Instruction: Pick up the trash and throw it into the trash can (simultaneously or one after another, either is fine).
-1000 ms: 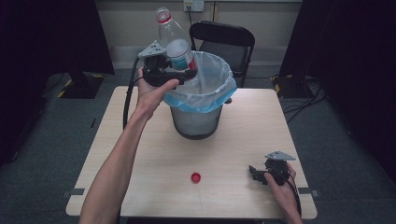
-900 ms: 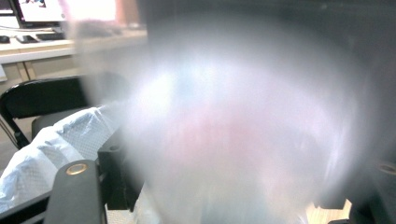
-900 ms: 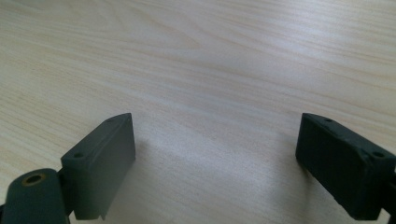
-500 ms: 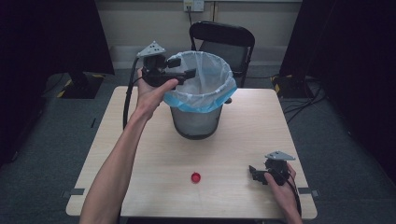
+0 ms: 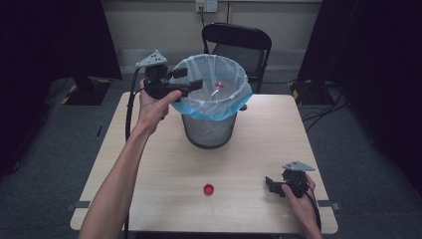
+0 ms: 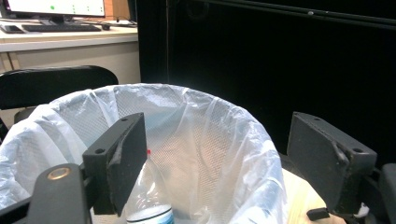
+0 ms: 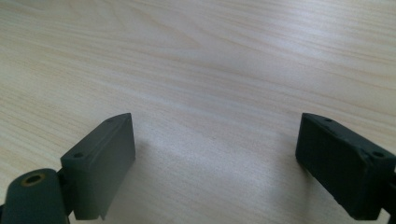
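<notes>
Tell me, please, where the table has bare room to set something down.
The table is bare left of the bin, right of it to the far edge, and between the cap and bin. Tightest: the near right corner, by the right gripper.

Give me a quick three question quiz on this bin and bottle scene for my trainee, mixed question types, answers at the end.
1. True or false: the left gripper is clamped on the bottle.
2. Which thing lies on the table between the two hands? A) red cap B) blue cup C) spoon
3. Fill in: the bottle now lies inside the lined ____.

Key:
1. False. Its fingers have just been opening, with nothing between them.
2. A, the red cap.
3. Bin.
</notes>
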### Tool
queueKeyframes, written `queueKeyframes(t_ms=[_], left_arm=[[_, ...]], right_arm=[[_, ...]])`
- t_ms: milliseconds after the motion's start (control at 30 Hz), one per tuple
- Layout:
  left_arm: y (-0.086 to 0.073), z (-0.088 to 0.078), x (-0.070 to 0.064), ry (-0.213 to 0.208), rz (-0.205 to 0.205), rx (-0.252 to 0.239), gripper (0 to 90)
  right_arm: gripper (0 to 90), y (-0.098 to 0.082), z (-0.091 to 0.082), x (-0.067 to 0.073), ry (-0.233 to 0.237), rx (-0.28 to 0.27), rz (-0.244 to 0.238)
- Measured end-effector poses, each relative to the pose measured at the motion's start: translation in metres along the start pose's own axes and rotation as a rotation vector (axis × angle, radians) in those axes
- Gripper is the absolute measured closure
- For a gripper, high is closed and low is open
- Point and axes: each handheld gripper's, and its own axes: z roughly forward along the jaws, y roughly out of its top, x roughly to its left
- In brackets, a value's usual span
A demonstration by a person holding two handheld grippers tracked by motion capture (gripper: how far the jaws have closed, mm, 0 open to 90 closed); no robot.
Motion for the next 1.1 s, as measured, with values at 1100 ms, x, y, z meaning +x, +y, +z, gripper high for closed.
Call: queueKeyframes(t_ms=[1100], left_arm=[[-0.027, -0.047, -0.035, -0.08, 0.067, 0.019, 22.4]], right_arm=[[11.2, 0.0, 0.0, 0.0, 0.0, 0.0, 0.0]])
